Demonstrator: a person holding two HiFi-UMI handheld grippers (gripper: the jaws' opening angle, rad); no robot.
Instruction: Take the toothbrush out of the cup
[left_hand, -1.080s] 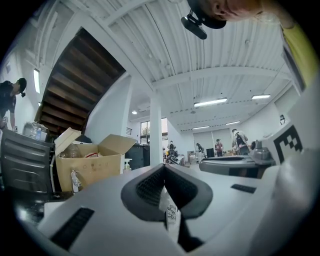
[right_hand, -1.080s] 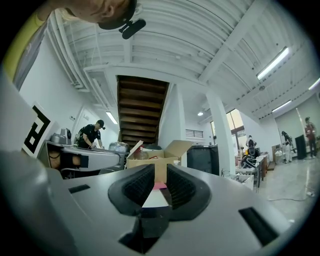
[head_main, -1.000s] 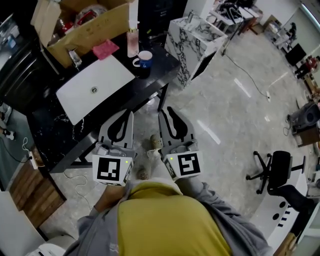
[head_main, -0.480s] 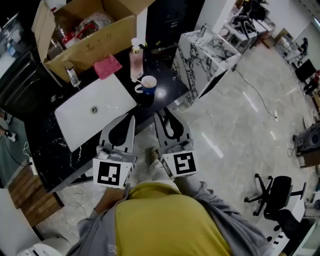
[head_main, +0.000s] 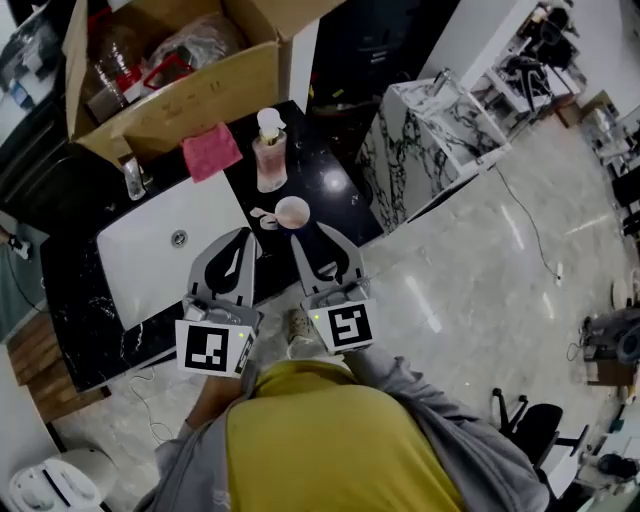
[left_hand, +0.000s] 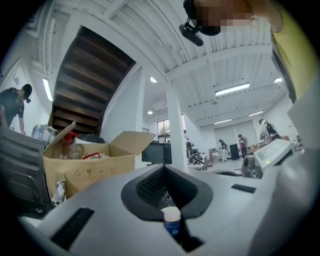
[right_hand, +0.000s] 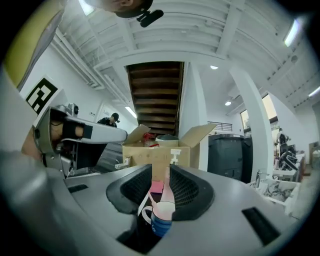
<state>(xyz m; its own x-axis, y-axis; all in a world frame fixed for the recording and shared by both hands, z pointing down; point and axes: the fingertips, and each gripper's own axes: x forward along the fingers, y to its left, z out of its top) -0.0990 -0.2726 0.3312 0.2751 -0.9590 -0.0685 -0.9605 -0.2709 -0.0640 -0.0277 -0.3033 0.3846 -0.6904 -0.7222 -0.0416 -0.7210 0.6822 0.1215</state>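
A blue-and-white cup (head_main: 292, 212) stands near the front edge of the black counter (head_main: 335, 190). In the right gripper view the cup (right_hand: 160, 221) holds a pale toothbrush (right_hand: 150, 197) that leans left. My right gripper (head_main: 318, 238) points level at the cup from just short of it. Its jaws have just been opening and stand open, with nothing between the pads; the cup shows through the gap (right_hand: 160, 170). My left gripper (head_main: 247, 236) hangs beside it over the sink's front edge, tips together and empty. Its own view has the cup (left_hand: 171, 220) low between the fingers.
Behind the cup stand a pink pump bottle (head_main: 269, 150) and a pink cloth (head_main: 211, 152). A white sink (head_main: 150, 250) with a faucet (head_main: 132, 178) lies to the left. An open cardboard box (head_main: 180, 90) fills the back. A marble-patterned block (head_main: 440, 130) stands right of the counter.
The person has walked up to the counter, so both grippers now reach its front edge near the cup. The right jaws stand wider apart than before.
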